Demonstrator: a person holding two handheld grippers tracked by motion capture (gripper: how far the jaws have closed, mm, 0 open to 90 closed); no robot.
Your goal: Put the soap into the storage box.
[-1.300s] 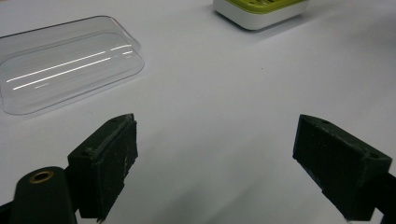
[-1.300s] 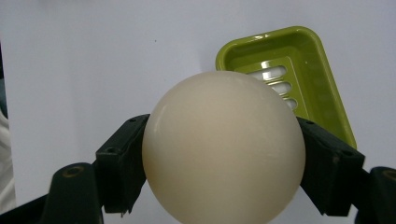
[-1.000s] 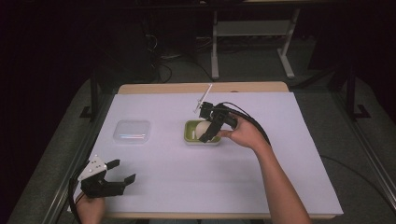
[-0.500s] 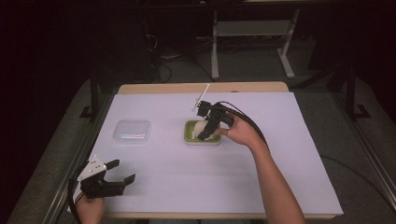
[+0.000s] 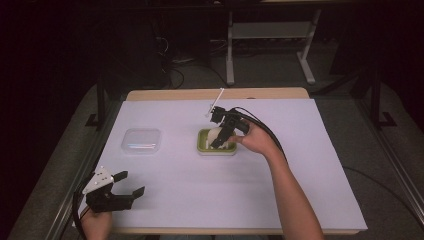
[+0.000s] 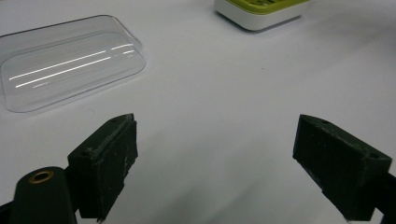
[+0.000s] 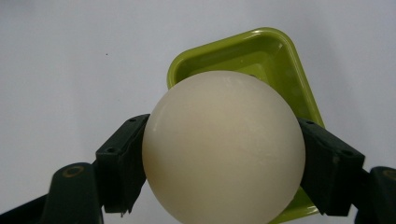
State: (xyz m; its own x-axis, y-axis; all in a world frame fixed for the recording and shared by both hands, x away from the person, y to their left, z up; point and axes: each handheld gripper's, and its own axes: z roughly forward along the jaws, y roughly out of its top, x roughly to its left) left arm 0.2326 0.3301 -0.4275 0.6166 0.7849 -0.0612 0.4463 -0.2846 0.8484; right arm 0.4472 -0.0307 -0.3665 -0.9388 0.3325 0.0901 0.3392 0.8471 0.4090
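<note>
The right gripper (image 5: 220, 137) is holding a cream-white ball (image 7: 224, 147) between its two jaws, one jaw pressing on each side of it. In the right gripper view the ball is sitting in front of a green tray (image 7: 275, 58), which is showing just beyond and behind the jaws; whether the ball is touching the tray floor cannot be told. In the high view the right gripper is reaching over that tray (image 5: 205, 145), near the middle of the table (image 5: 300, 200), with the ball (image 5: 214, 134) showing pale at the jaws. The person's right hand (image 5: 255, 140) is gripping the tool from behind, and a black cable (image 5: 265, 127) is looping away over the wrist.

The left gripper (image 5: 125, 192) is resting near the front left edge of the table, its jaws standing wide apart with nothing between them. In the left gripper view the bare white table surface (image 6: 210, 116) is lying between the jaws. Ahead of the left-hand jaw a clear plastic lid (image 6: 70, 63) is lying flat on the table, well apart from the jaws. Farther ahead, toward the right-hand jaw's side, the corner of the green tray (image 6: 261, 11) is showing, its base white and its rim green. The lid (image 5: 141, 140) and the tray are lying apart from each other.
</note>
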